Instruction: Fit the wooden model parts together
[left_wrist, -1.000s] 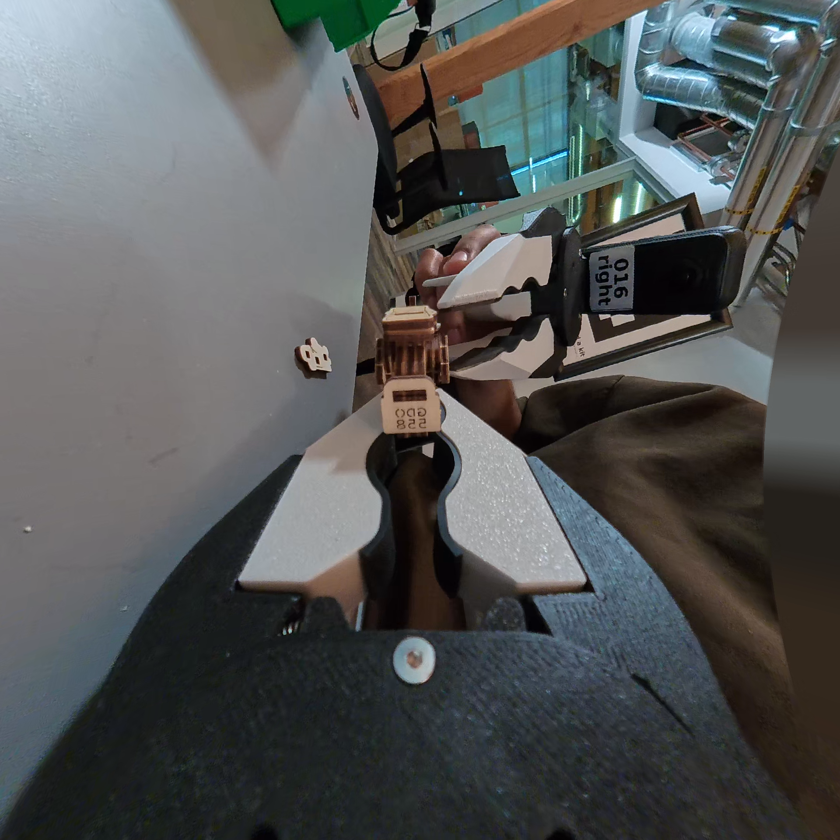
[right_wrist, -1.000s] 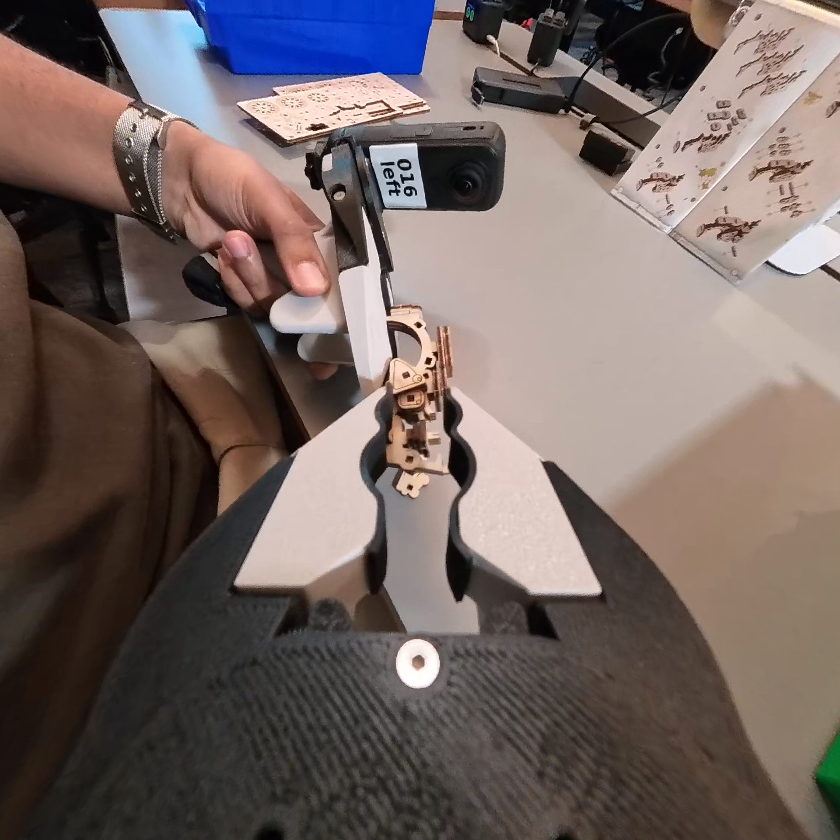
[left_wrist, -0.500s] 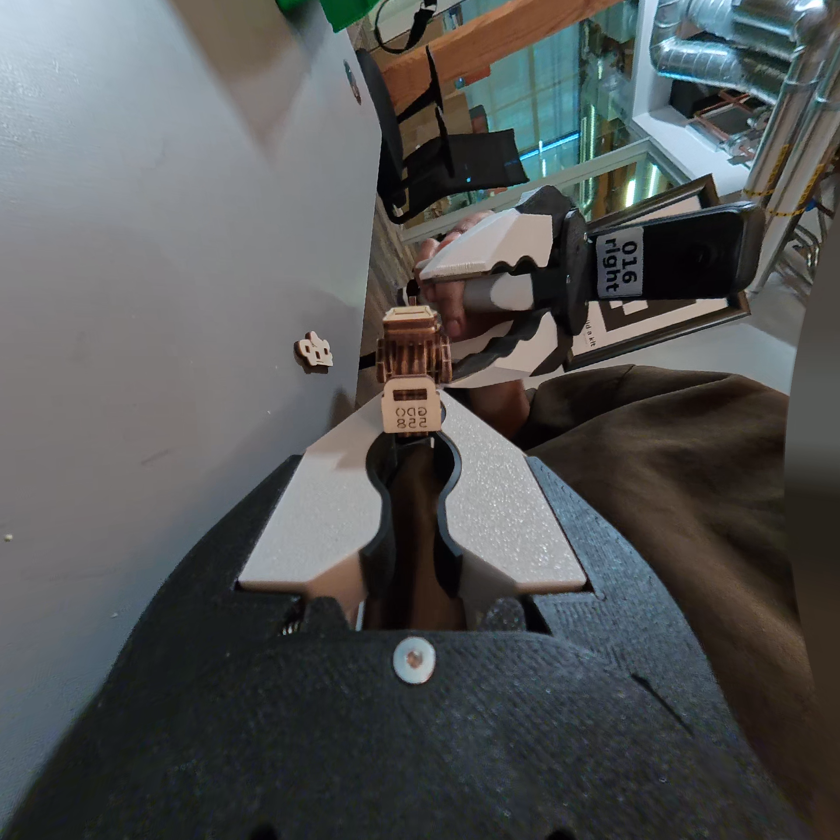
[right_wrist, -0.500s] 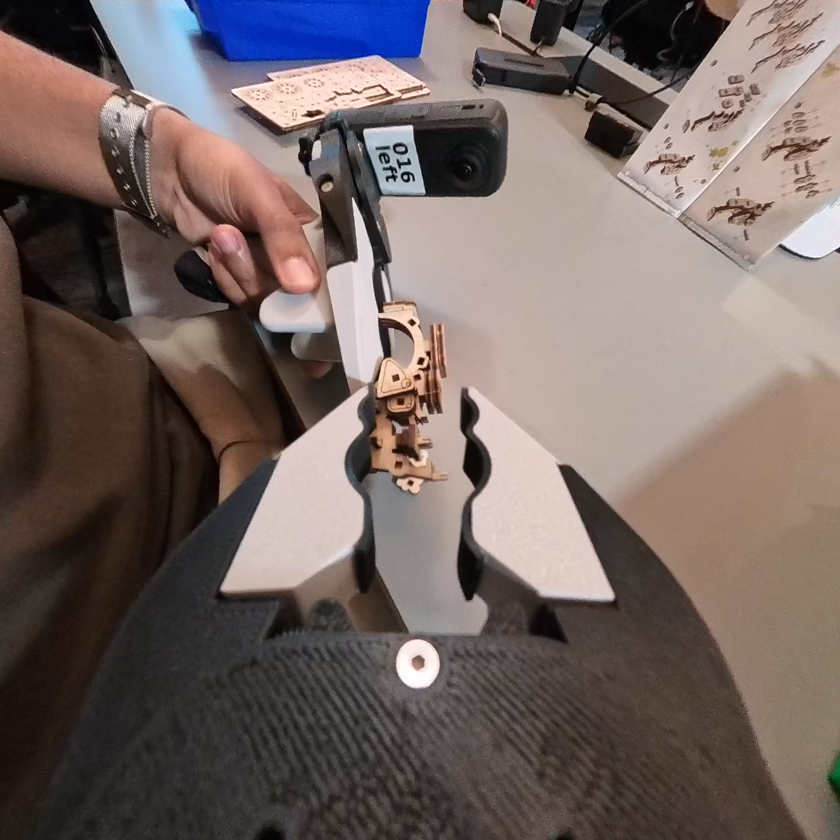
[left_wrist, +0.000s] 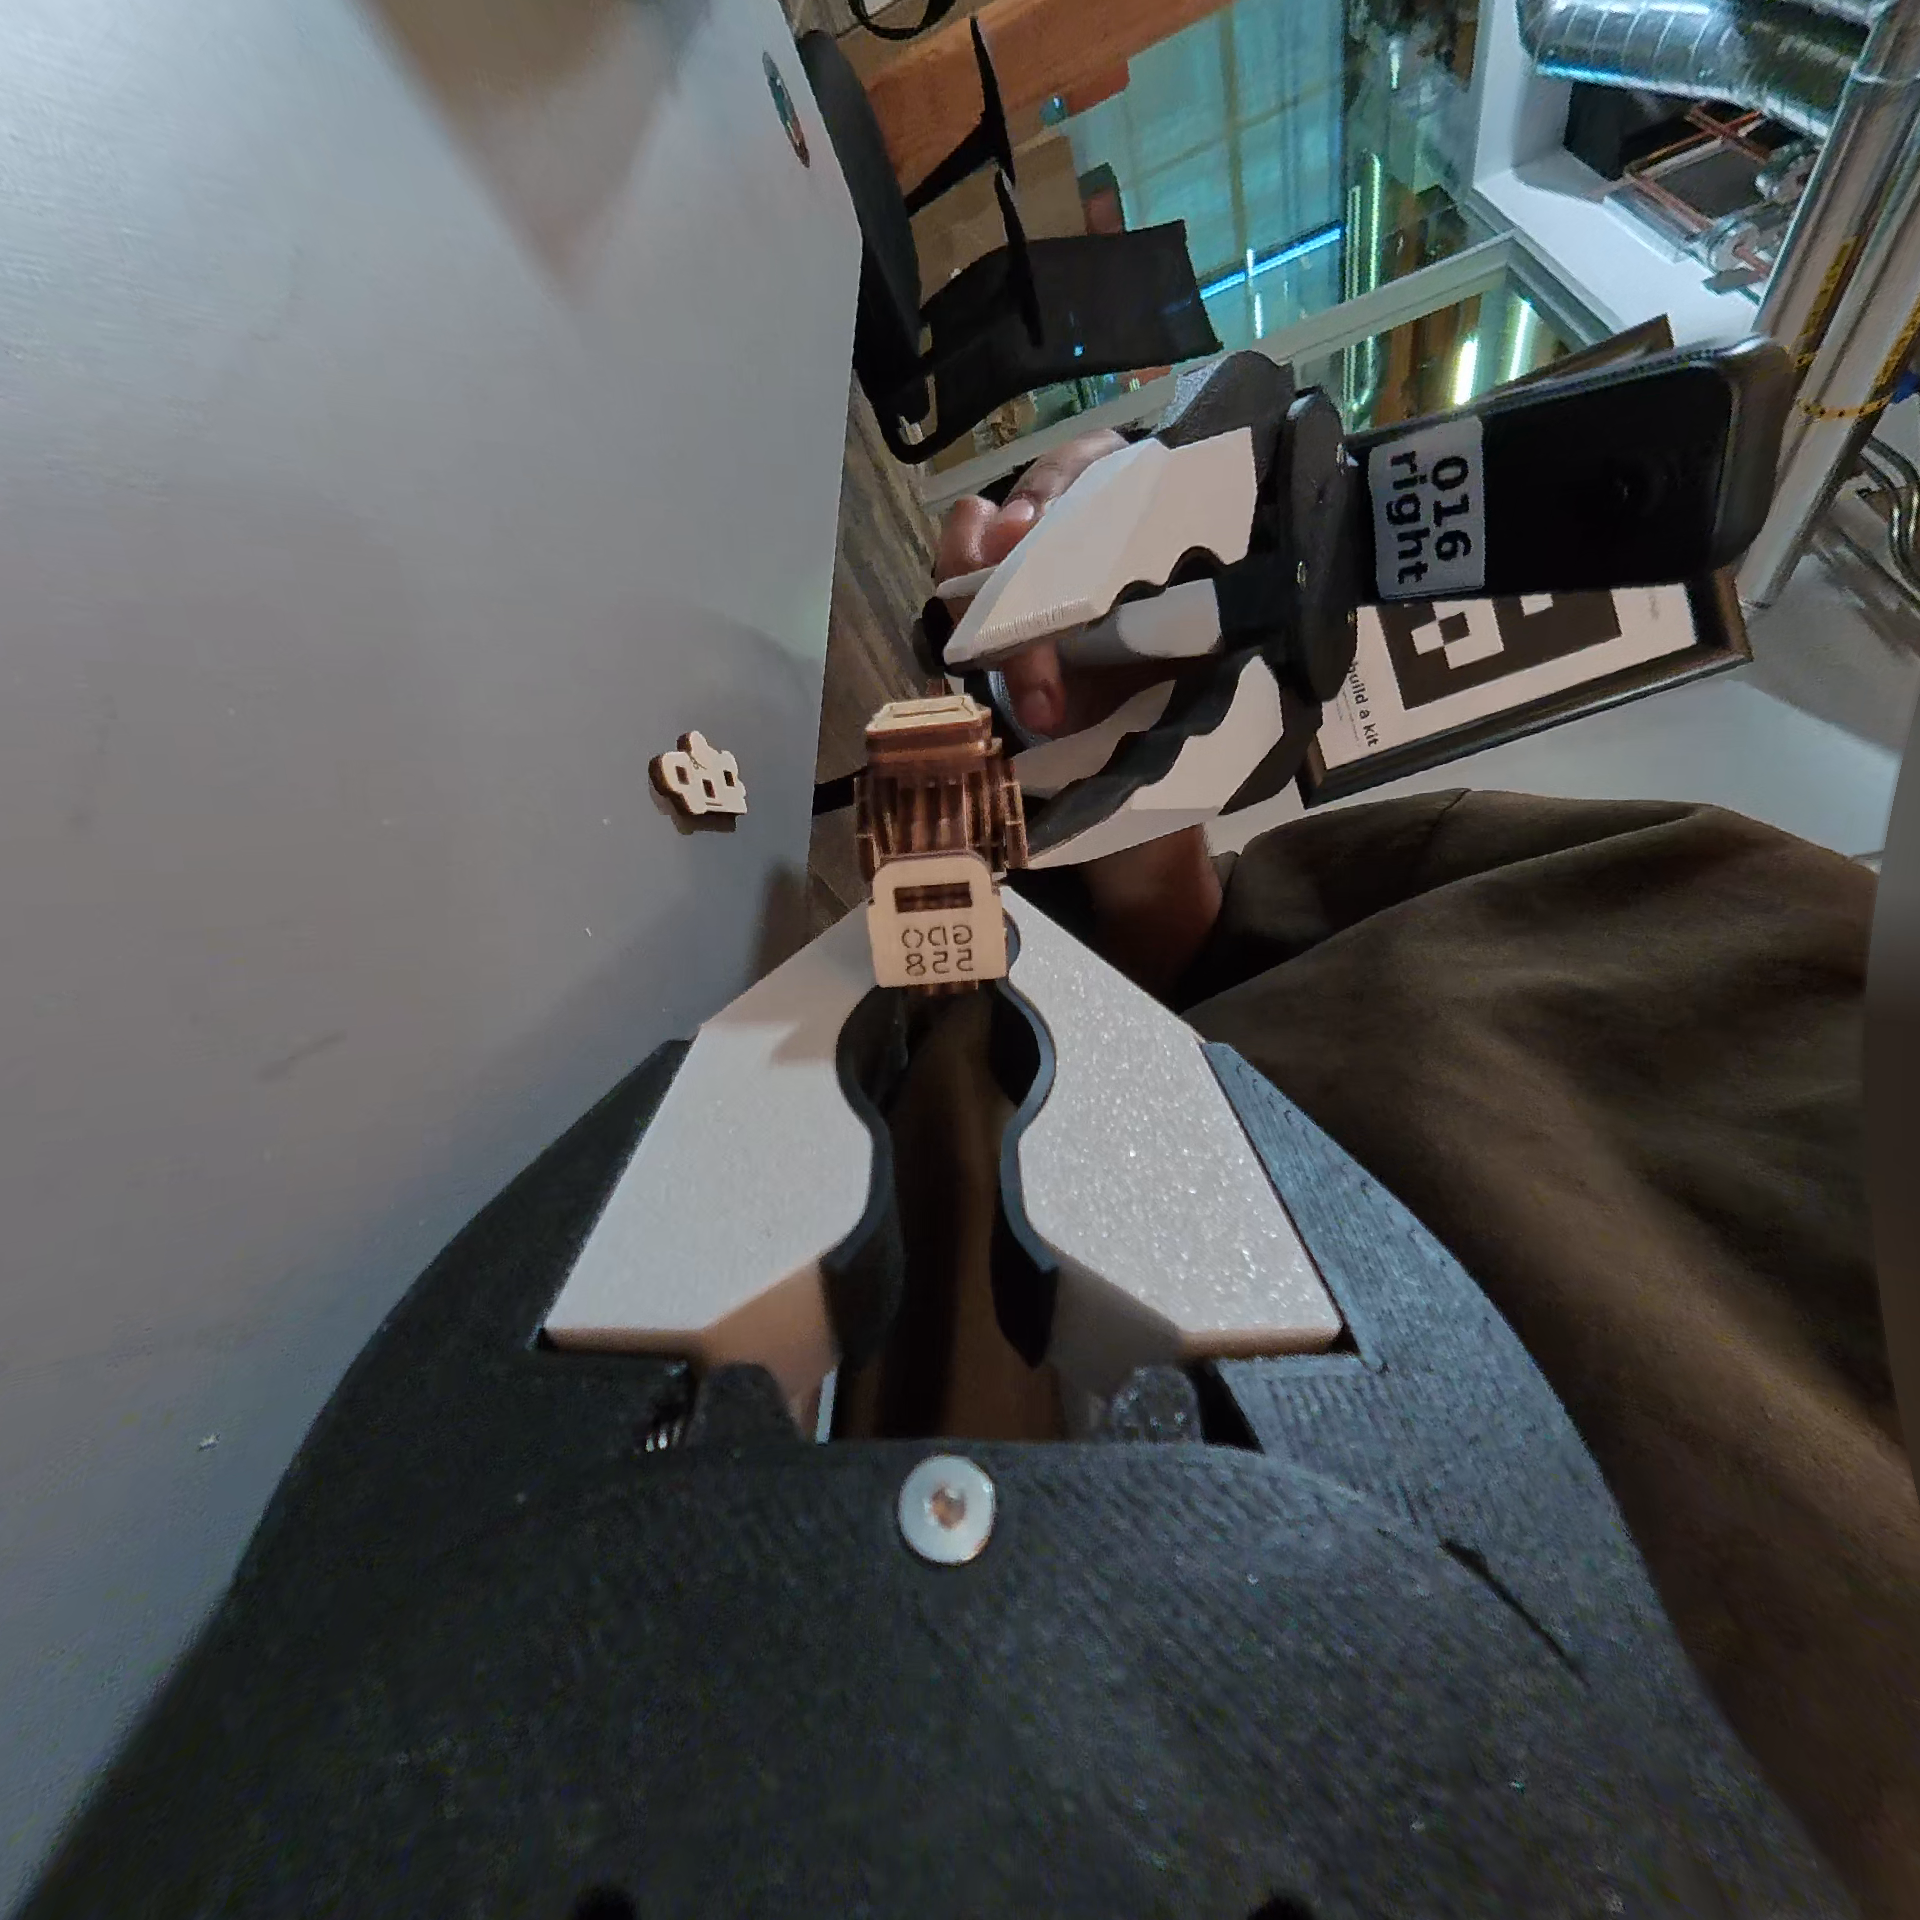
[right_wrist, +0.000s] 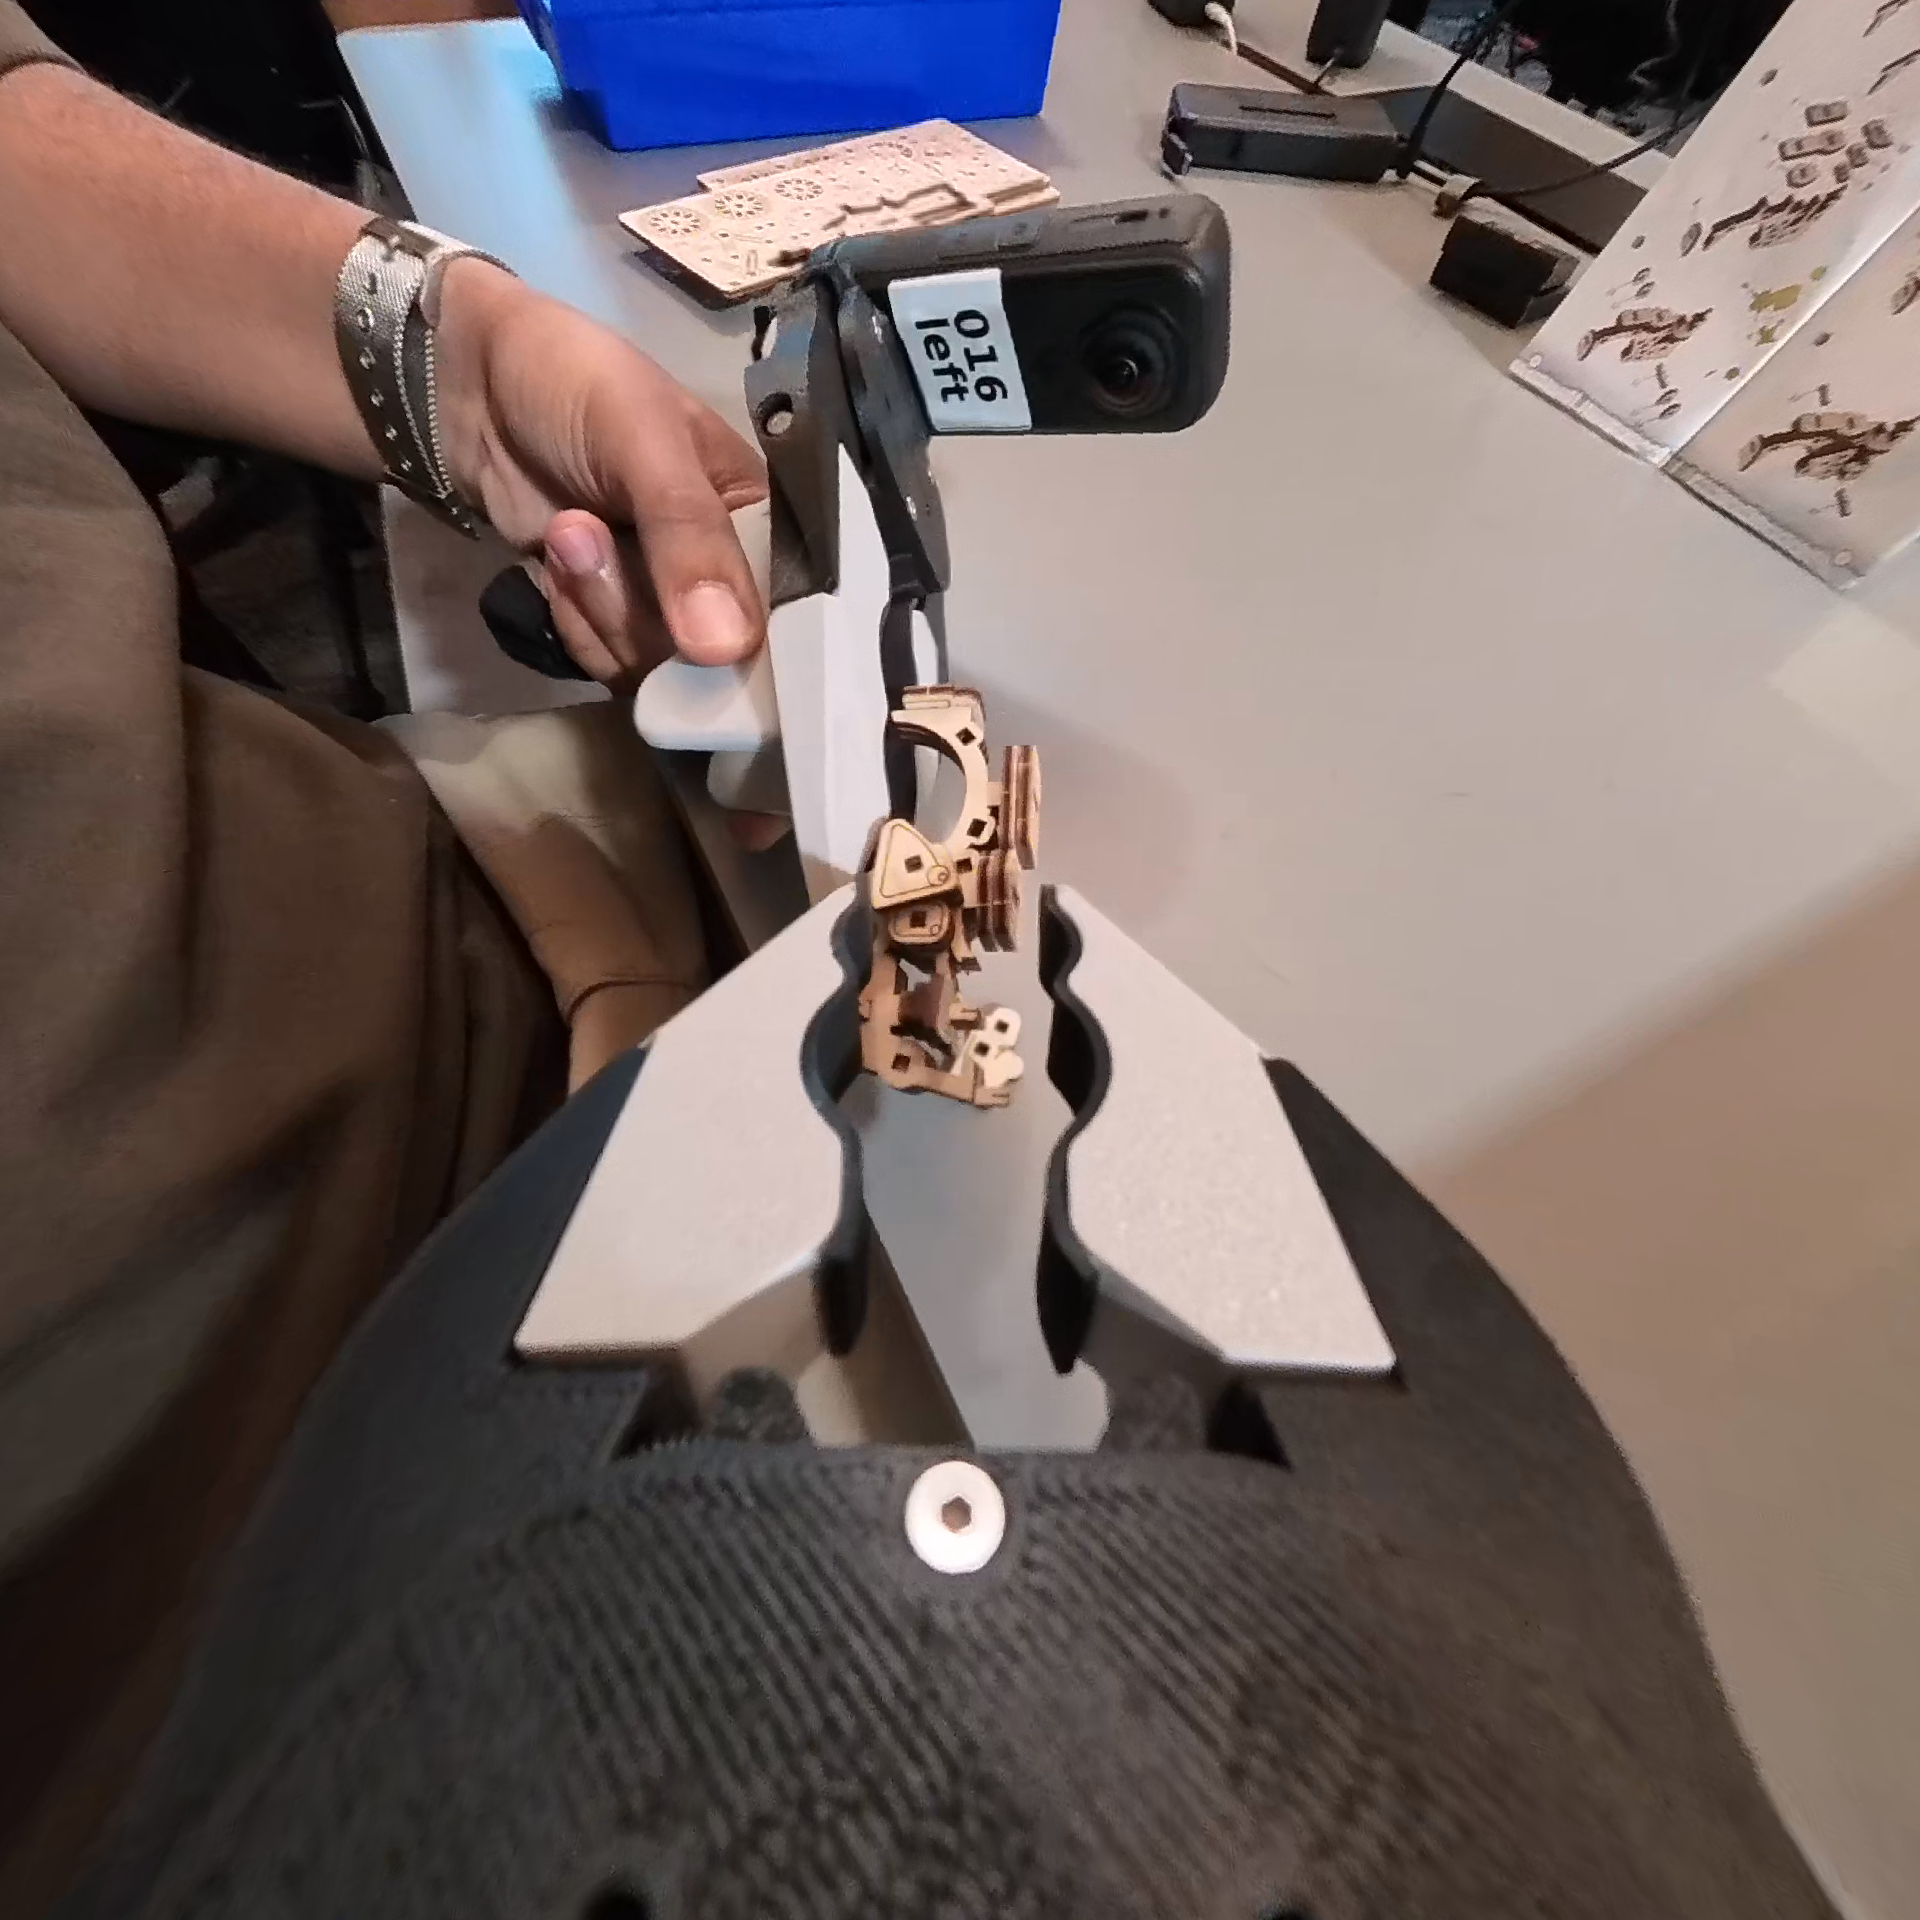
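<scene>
My left gripper grips the wooden model.
My right gripper jaws stand apart around it; an engraved tag and white camera labels carry writing.

Two close-up views look forward along each gripper's fingers, the left one rolled sideways beside the grey table, the right one angled down over it, both sharing the wooden model between them.
</scene>
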